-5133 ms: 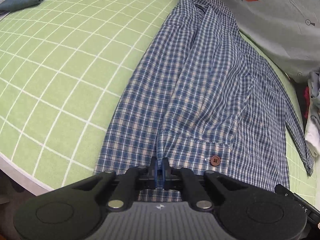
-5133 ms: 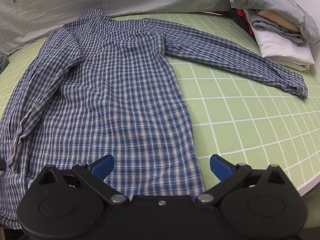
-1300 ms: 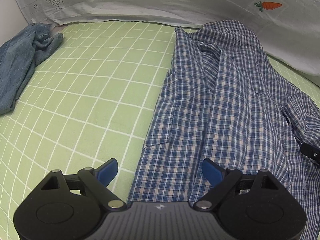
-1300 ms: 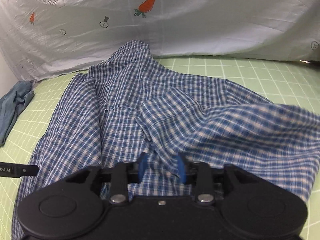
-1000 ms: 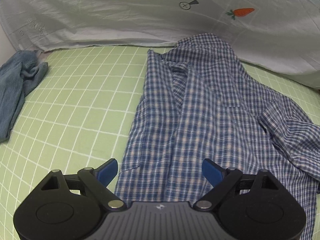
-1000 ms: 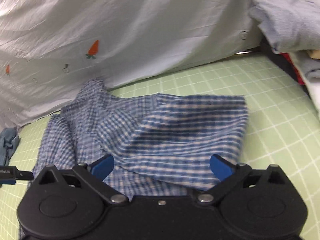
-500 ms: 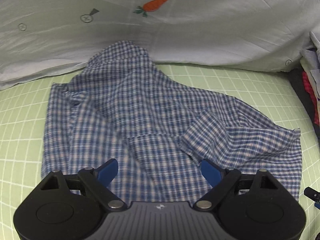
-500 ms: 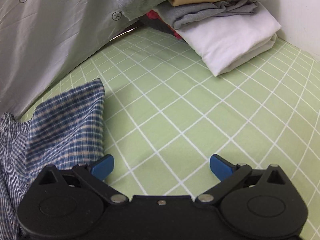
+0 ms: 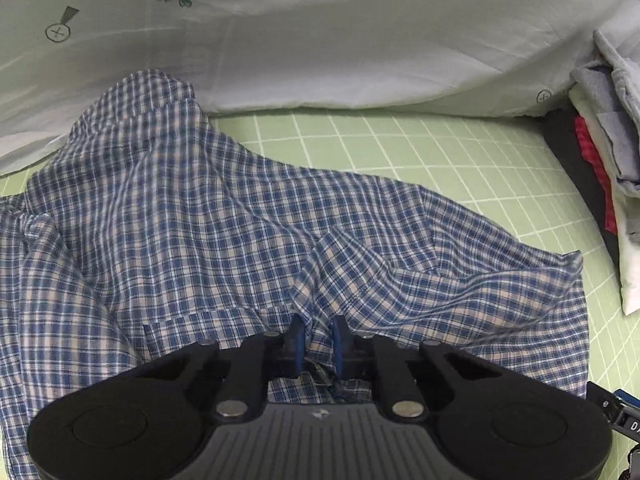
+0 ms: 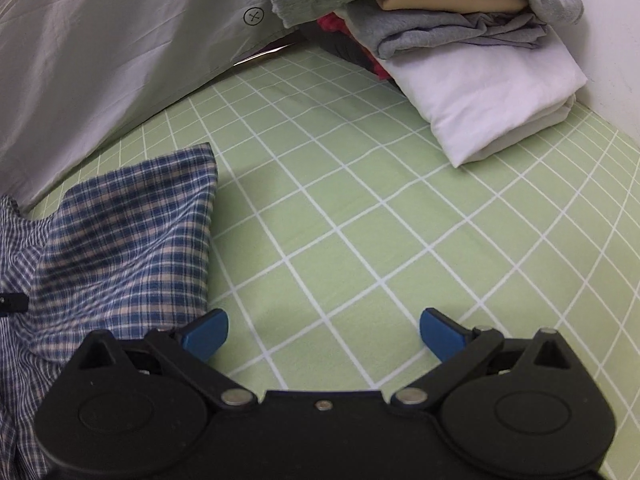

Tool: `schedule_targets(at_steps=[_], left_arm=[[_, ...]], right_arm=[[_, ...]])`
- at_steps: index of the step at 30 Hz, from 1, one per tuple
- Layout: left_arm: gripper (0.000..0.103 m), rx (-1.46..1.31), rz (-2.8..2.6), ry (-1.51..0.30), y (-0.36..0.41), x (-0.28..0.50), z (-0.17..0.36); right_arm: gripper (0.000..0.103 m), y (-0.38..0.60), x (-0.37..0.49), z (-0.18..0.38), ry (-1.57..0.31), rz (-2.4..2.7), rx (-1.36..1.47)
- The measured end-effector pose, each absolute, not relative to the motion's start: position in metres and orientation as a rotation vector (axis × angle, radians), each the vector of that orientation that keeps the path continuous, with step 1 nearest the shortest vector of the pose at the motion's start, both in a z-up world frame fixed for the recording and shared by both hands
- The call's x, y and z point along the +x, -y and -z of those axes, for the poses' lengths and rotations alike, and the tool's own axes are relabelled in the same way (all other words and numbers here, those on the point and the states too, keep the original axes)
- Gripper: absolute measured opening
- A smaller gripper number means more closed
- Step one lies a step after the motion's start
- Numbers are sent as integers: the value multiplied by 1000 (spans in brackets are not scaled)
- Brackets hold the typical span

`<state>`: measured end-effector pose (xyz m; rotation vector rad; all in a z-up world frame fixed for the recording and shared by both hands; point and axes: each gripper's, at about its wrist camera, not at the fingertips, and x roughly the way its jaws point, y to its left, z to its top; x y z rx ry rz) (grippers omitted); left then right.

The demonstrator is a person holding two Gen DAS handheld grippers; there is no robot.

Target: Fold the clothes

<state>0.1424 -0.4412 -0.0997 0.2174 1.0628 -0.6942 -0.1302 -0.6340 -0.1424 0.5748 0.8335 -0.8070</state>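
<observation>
Now left tongs (image 9: 317, 338) were closing on bunched fold of plaid shirt (image 9: 224, 232); right tongs (image 10: 323, 334) gaped wide, empty, shirt edge beside. Fabric soft, light, floppy; prob best gripped at hem/seam.

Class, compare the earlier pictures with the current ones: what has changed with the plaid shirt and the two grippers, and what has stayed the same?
The right gripper let go of the plaid shirt after carrying its right side and sleeve across the body; it now stands open over the green mat. The left gripper, open a second ago, is closing on a shirt fold. The folded clothes pile stayed put.
</observation>
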Motion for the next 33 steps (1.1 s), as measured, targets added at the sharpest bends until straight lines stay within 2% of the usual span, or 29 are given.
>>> schedule_targets(at_steps=[6,13,16,18,23,24,25,27,28,33], left_arm=[[13,110,580,-912,387,137,51],[13,-52,282,-694,270,159,0],[13,-129,117,-670,212,176,3],[13,-174,36,-718,178,185,17],[30,-242,-82,-847,118,188,52],[37,-236,-72,-857,119,178,54],[50,-230,-60,-867,120,168,56],[71,-217,-37,-886,122,149,60],[74,-210,-25,-895,123,139,62],[74,-172,59,-982,156,78,68]], right_arm=[[103,614,-119,129,-829,714,545],[103,572,-99,113,-843,587,432],[103,553,-93,109,-862,554,384],[103,543,-91,106,-876,538,340],[103,525,-97,97,-894,532,270],[103,522,-99,95,-893,533,264],[103,520,-102,93,-893,534,257],[103,516,-108,90,-895,544,243],[103,514,-110,90,-899,541,236],[102,501,-128,98,-983,446,229]])
